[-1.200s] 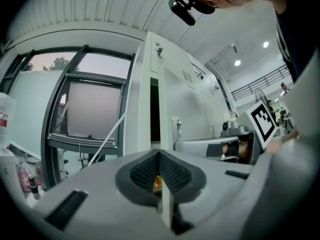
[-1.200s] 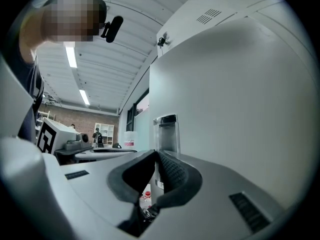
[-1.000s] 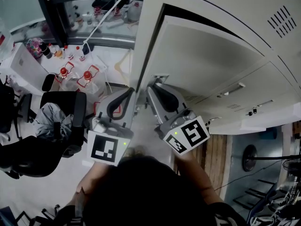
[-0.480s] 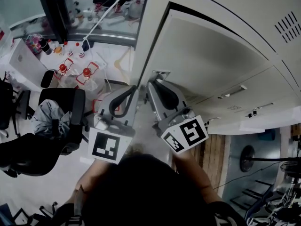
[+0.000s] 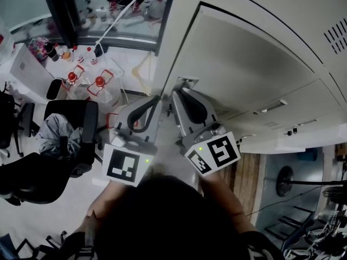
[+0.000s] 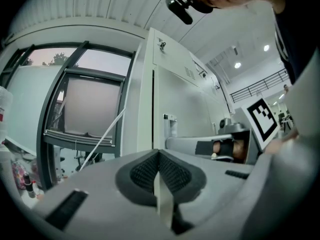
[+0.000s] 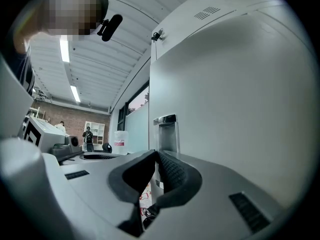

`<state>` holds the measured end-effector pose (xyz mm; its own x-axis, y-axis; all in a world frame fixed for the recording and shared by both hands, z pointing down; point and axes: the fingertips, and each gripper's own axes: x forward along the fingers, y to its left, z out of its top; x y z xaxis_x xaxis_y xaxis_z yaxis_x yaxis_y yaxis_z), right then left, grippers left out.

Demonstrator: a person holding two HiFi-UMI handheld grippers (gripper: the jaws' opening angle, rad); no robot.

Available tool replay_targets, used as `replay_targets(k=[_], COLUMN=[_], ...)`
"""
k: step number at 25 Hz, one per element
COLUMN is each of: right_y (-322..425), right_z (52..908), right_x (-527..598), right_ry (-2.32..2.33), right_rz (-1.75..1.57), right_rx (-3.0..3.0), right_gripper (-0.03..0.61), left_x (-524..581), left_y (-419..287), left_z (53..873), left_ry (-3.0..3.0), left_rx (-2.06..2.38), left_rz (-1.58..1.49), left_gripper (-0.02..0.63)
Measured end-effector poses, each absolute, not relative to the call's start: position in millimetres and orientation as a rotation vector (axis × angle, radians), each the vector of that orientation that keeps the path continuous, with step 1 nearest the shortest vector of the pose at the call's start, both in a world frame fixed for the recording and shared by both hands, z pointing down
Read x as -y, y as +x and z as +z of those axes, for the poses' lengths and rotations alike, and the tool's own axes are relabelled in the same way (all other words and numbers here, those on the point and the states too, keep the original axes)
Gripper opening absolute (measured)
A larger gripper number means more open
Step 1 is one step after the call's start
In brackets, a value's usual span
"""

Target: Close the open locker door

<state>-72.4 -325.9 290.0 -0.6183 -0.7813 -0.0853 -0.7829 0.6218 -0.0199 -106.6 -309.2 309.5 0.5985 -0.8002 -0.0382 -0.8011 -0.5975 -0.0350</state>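
By the window (image 5: 111, 12), left claw (image 5: 154, 99) and right claw (image 5: 175, 94), both clenched, crowd the locker door (image 5: 244, 64) edge.

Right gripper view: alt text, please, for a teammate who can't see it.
The right gripper, jaws together and empty, points at a metal latch plate on the pale locker door that fills the right side. Ceiling strip lights show upper left.

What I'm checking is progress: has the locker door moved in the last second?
Yes. The door has swung toward closed: in the head view its upper edge lies closer to the locker frame than before.
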Motion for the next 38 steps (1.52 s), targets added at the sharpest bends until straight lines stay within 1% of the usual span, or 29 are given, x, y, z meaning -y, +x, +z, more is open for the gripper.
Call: replay_targets(k=[38], right_y=[-71.3], right_z=[289.5], right_x=[346.3], right_ry=[-1.439], right_rz=[0.033], right_rx=[-2.699], right_gripper=[0.034], left_x=[344.6], left_y=[-83.0], left_z=[319.6], left_ry=[-2.839], left_rx=[-1.297], left_rz=[-0.021], left_gripper=[0.0])
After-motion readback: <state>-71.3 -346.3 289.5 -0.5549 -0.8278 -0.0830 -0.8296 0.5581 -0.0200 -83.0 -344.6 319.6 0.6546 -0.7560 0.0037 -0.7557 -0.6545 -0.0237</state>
